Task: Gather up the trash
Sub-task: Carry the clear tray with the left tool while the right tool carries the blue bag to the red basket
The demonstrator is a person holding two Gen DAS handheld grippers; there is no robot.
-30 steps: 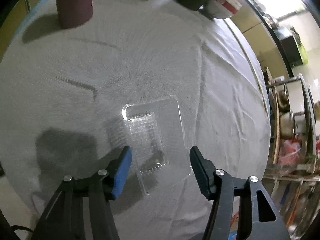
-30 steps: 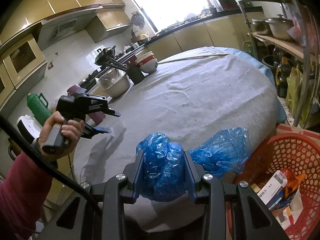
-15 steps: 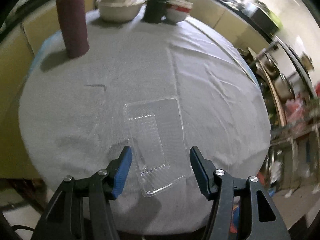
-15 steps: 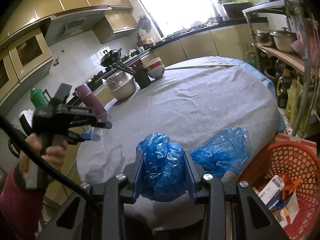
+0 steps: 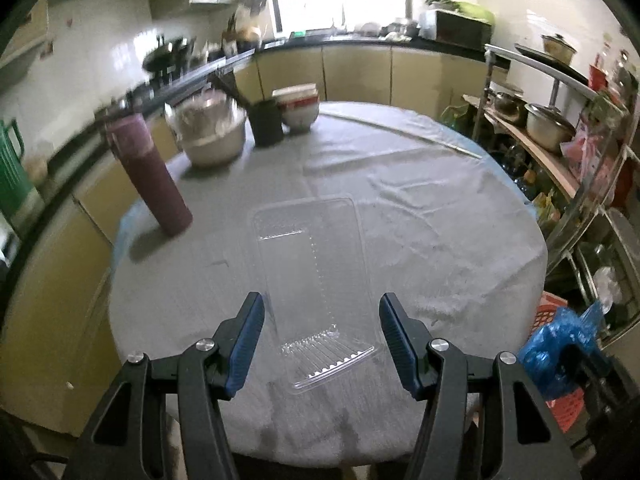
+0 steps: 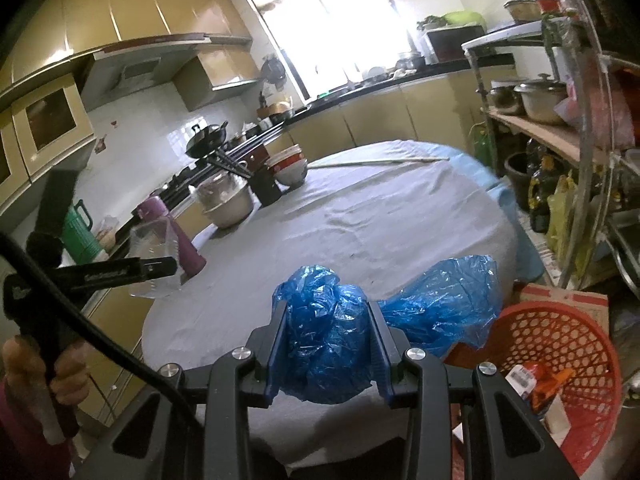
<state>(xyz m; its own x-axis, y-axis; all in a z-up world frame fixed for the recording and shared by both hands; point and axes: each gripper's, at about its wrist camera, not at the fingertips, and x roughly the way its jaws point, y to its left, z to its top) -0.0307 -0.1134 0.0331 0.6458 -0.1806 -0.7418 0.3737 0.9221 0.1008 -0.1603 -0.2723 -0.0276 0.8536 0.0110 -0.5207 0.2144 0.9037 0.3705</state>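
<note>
We have the clear plastic tray [image 5: 316, 280] lifted off the table [image 5: 440, 216] between the left gripper's [image 5: 321, 324] wide-set fingers, the right gripper [image 6: 327, 344] clamps the blue bag [image 6: 324, 332], both undumped beside the part-filled red basket [image 6: 560, 340]

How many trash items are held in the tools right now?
2. A clear plastic tray sits between the left tool's fingers, above the table. A blue plastic bag is clamped in the right tool, beside the red basket.
</note>
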